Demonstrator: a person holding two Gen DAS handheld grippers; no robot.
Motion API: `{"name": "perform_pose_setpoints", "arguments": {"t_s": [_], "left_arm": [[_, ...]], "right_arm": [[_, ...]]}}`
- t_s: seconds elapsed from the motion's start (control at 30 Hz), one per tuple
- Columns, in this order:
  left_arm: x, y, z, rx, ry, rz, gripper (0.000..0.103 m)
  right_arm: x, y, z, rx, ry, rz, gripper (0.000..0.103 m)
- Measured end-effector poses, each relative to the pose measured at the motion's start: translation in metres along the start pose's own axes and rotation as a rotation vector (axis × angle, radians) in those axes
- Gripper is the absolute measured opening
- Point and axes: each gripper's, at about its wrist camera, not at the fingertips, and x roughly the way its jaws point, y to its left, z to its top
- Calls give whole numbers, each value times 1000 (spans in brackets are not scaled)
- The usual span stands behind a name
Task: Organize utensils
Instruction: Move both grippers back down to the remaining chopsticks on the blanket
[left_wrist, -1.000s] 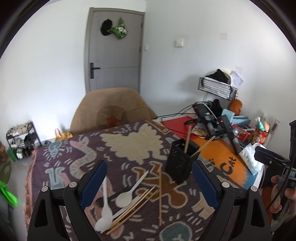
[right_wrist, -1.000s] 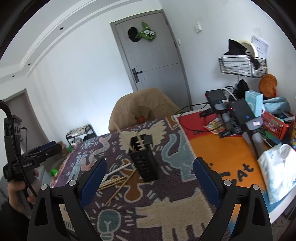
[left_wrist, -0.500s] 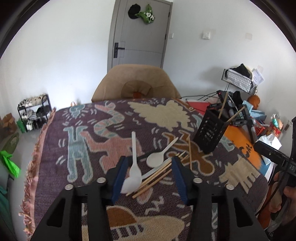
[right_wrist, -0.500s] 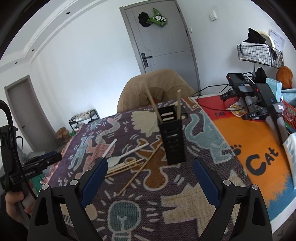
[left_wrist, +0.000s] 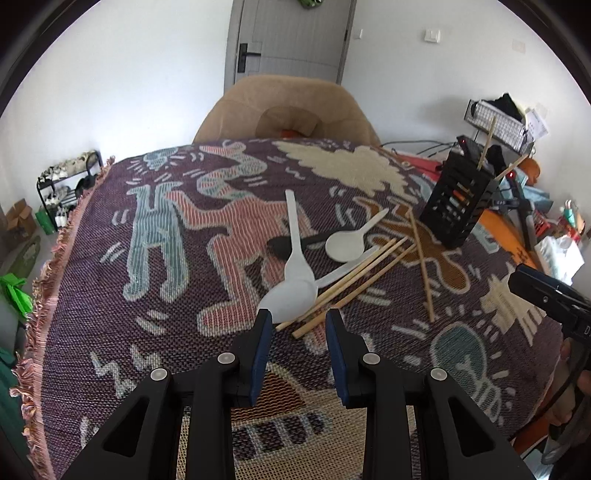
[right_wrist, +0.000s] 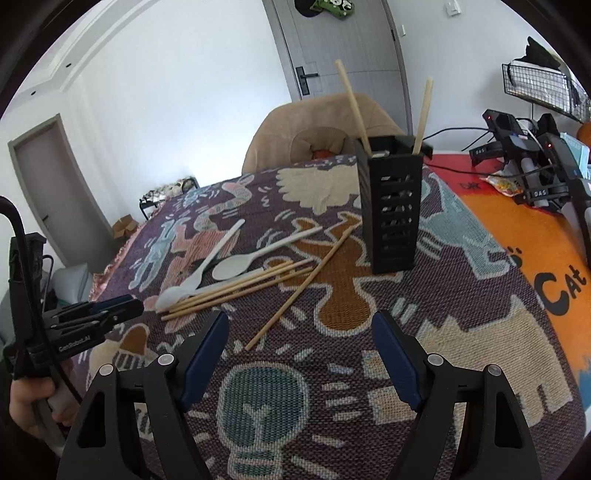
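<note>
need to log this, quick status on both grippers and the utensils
Left gripper narrowed but open at the nearest white spoon's bowl. Right gripper wide open, empty. Two chopsticks in black holder; loose chopsticks under that spoon.

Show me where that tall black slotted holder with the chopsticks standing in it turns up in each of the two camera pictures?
Left wrist view: the black holder stands at the upper right, beyond the loose chopsticks on the patterned cloth.
Right wrist view: the black holder stands upright just right of centre, above the blue fingers.
Shared landmark: the grey door behind the tan chair.
</note>
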Motion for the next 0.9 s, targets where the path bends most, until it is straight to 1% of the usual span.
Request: {"name": "perform_pose_setpoints", "arguments": {"t_s": [0.07, 0.13, 0.2, 0.27, 0.5, 0.73, 0.8, 0.83, 0.87, 0.9], "left_arm": [[4, -3, -4, 18, 6, -5, 31], [8, -9, -8, 51, 18, -13, 31], [12, -14, -10, 73, 27, -13, 31], [17, -16, -12, 85, 43, -16, 25], [34, -15, -14, 96, 77, 15, 24], [36, -16, -12, 111, 67, 24, 24], [37, -16, -11, 120, 76, 27, 24], [37, -15, -11, 122, 77, 26, 24], [37, -14, -11, 118, 77, 20, 25], [37, -13, -11, 115, 78, 16, 25]], "right_arm": [[9, 3, -3, -3, 24, 3, 71], [17, 5, -7, -3, 49, 8, 69], [25, 9, -10, -7, 65, 12, 69], [31, 14, -12, -20, 80, 7, 68], [52, 25, -17, -42, 127, -8, 68], [69, 34, -15, -69, 155, -56, 68], [72, 36, -17, -85, 165, -70, 68], [74, 38, -18, -100, 166, -87, 64], [73, 38, -19, -110, 162, -97, 55], [73, 38, -19, -116, 163, -101, 49]]}}
